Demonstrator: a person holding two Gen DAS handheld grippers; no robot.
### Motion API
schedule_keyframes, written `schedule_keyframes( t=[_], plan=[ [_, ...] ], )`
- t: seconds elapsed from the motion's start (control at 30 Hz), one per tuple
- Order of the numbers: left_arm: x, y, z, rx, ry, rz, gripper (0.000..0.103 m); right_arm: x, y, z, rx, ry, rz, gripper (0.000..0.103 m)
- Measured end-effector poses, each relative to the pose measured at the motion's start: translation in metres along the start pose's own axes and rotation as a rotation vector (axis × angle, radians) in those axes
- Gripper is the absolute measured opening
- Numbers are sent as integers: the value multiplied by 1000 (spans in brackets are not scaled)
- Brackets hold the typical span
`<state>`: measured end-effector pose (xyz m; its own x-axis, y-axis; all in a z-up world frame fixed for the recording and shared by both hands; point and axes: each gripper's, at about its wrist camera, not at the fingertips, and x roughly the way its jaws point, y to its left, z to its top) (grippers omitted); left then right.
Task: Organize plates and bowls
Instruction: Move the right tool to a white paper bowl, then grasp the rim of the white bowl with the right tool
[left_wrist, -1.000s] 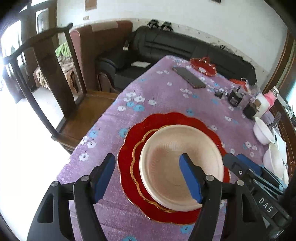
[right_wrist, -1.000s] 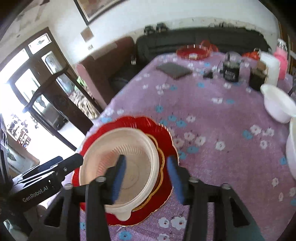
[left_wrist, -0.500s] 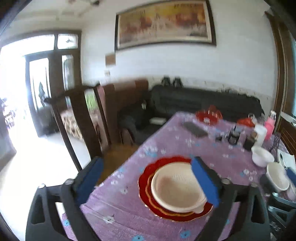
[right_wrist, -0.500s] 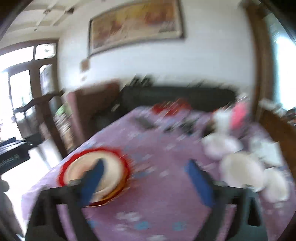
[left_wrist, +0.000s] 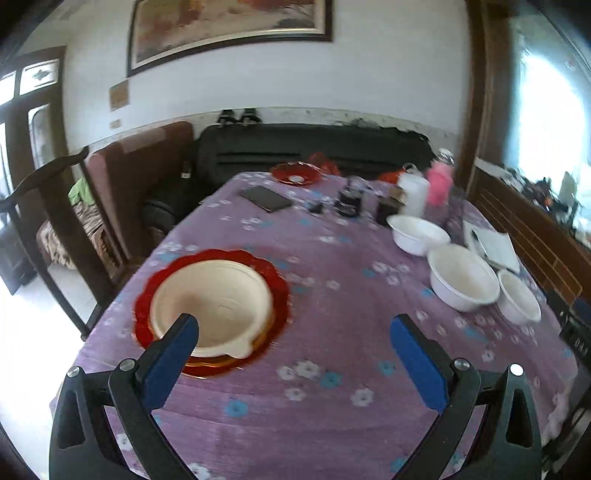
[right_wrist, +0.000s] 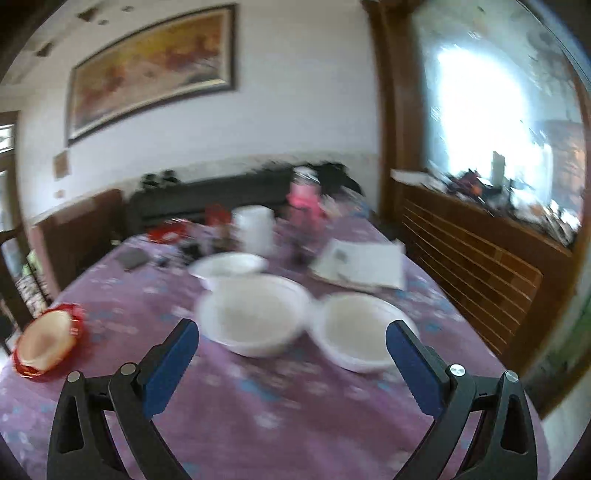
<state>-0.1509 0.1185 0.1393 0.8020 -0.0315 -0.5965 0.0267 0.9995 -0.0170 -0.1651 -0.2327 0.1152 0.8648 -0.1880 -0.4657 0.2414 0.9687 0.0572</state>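
L grip (left_wrist: 293, 332) wide, empty | R grip (right_wrist: 291, 338) wide, faces white bowls (right_wrist: 255, 317) 12 o'clock, prob next pick | cream bowl (left_wrist: 212, 302) nested on red plate (left_wrist: 279, 295) 10 o'clock

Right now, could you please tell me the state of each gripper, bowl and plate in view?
Left gripper: open, empty.
Right gripper: open, empty.
Cream bowl: upright, resting on the red plate.
Three white bowls: upright, apparently empty, unstacked on the tablecloth.
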Motion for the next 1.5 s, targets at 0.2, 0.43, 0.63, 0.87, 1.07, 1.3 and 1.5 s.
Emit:
schedule_keyframes(
  t=[0.2, 0.43, 0.63, 0.87, 1.07, 1.3, 1.5],
  plan=[
    [13, -23, -19, -5, 75, -107, 103, 11, -59, -1, 117, 78, -9, 100],
    [40, -33, -32, 1, 189, -143, 103, 55, -112, 3, 280, 209, 2, 87],
    [48, -56, -30, 63, 224, -171, 103, 60, -108, 12, 267, 199, 58, 87],
    [56, -73, -30, 60, 263, -252, 103, 88, -104, 23, 234, 252, 40, 87],
    [56, -98, -21, 114, 235, -267, 103, 131, -142, -1, 380, 370, 28, 74],
    [65, -114, -22, 126, 271, -297, 92, 174, -150, -16, 495, 496, 146, 19],
    [71, -117, -15, 118, 290, -324, 86, 163, -144, -23, 469, 540, 203, 11]
  ],
)
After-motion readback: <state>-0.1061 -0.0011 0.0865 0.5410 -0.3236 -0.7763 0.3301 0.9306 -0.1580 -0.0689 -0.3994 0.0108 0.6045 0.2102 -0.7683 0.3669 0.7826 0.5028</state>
